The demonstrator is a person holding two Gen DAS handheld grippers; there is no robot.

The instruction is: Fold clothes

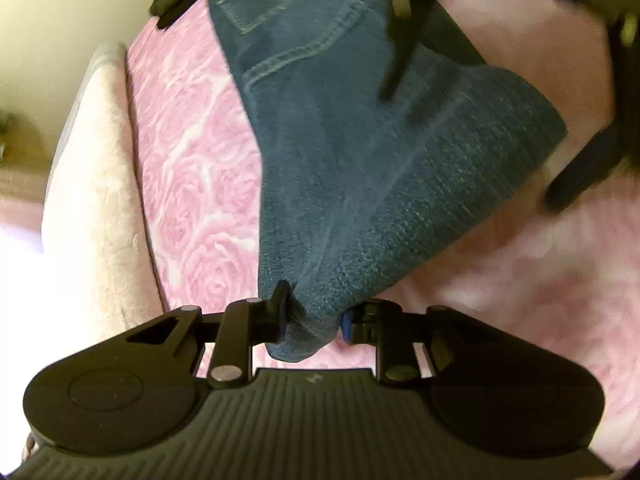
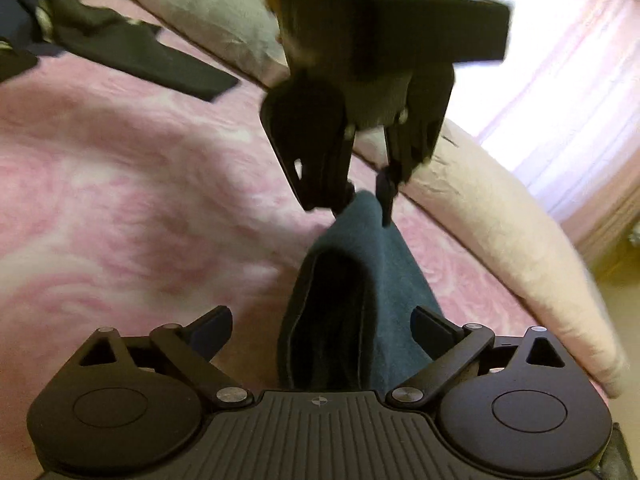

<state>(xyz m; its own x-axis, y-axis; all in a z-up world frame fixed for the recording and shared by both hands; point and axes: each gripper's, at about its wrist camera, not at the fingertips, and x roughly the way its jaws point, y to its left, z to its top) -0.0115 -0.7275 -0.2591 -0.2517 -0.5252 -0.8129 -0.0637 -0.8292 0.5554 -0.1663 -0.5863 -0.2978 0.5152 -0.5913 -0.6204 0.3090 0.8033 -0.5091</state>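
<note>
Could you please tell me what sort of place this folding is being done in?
Most likely a bedroom: the blue denim jeans lie on a pink rose-patterned bedspread, long pale pillows run along its edge, and a bright curtained window stands behind.

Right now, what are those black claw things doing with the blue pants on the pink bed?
A person is folding a pair of jeans on the pink rose bedspread, using a claw in each hand. The left gripper is pinched shut on one end of the jeans and holds it up. The right gripper is wide open, with the denim lying between its fingers but not pinched. More dark clothes wait farther up the bed, near the pillows.
</note>
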